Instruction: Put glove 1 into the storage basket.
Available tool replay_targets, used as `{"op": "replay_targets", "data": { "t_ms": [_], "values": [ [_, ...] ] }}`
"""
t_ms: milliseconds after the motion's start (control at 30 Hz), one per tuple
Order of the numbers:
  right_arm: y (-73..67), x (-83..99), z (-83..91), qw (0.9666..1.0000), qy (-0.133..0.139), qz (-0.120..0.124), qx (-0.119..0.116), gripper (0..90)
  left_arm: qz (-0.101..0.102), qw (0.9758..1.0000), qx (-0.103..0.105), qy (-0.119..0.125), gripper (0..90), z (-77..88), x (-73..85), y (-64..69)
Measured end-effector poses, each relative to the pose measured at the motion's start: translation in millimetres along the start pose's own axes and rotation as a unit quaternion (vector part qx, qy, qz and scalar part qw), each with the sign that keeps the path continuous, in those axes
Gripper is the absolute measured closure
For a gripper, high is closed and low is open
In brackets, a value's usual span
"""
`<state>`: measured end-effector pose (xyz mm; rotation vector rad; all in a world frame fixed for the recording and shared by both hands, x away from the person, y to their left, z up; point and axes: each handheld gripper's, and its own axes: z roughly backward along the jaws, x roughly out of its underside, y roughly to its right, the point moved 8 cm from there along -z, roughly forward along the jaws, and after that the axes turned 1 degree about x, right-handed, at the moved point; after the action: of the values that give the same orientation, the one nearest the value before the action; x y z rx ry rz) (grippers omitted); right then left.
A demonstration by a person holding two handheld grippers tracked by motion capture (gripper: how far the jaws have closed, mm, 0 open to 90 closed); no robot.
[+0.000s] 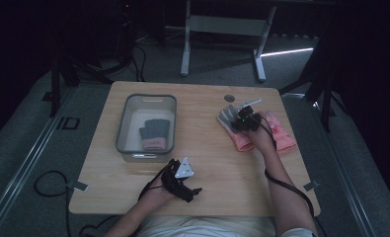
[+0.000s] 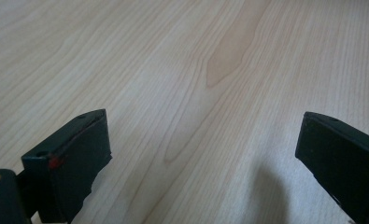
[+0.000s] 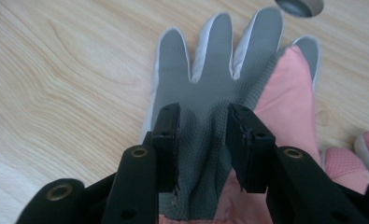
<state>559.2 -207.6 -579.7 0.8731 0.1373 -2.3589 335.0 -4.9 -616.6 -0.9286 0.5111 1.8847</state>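
Observation:
A work glove (image 3: 205, 79) with a grey palm and pink fabric along its right side lies flat on the wooden table (image 3: 56, 84), fingers pointing away. My right gripper (image 3: 203, 116) hovers low over its palm. The jaws stand partly apart, with grey fabric showing in the gap and no visible pinch. In the high view that right gripper (image 1: 239, 121) is at the table's right over the glove (image 1: 226, 117). My left gripper (image 1: 186, 181) is near the front edge. Its jaws are wide apart over bare wood, left gripper (image 2: 203, 126) holding nothing.
A grey plastic bin (image 1: 146, 97) at the left centre holds dark grey gloves with pink cuffs (image 1: 154, 133). A second pink glove (image 1: 281, 133) lies beside the first one, to its right. A round cable hole (image 1: 229, 98) sits just beyond the glove's fingertips. Cables trail off the front edge.

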Motion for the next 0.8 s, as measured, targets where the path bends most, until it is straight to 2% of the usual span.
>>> {"op": "replay_targets", "data": {
  "t_ms": [67,133,300,467,500,600,633,800],
  "values": [
    [0.0,3.2,-3.9,0.9999,-0.007,0.005,0.005,66.0,-0.005,1.0,0.003,-0.002,3.0,-0.3,0.2,1.8],
    [-0.2,5.3,-7.7,0.9999,-0.01,-0.001,-0.001,66.9,-0.012,0.9999,0.003,-0.004,2.9,-0.9,0.8,3.0],
    [-1.3,9.9,-14.4,0.9999,-0.014,-0.008,-0.001,77.2,-0.018,0.9998,0.002,-0.004,2.9,-2.8,1.5,4.6],
    [0.0,7.8,-9.4,0.9982,-0.006,-0.059,-0.008,87.2,-0.018,0.9998,0.004,-0.004,2.9,-3.2,2.1,4.7],
    [-0.3,6.6,-6.4,0.9977,-0.002,-0.068,-0.005,87.6,-0.017,0.9998,0.005,-0.004,2.9,-3.1,2.1,4.6],
    [-6.2,0.5,7.6,0.997,0.02,-0.075,-0.002,88.0,-0.02,0.9998,0.002,-0.006,2.9,-3.0,2.6,3.9],
    [-9.0,-2.3,14.3,0.9963,0.03,-0.081,-0.006,88.1,-0.021,0.9998,0.002,-0.005,2.9,-3.0,2.7,3.8],
    [-25.7,-19.6,60.1,0.9903,0.085,-0.11,-0.002,88.4,-0.021,0.9998,0.001,0.0,2.9,-2.5,2.8,5.0]
  ]
}}
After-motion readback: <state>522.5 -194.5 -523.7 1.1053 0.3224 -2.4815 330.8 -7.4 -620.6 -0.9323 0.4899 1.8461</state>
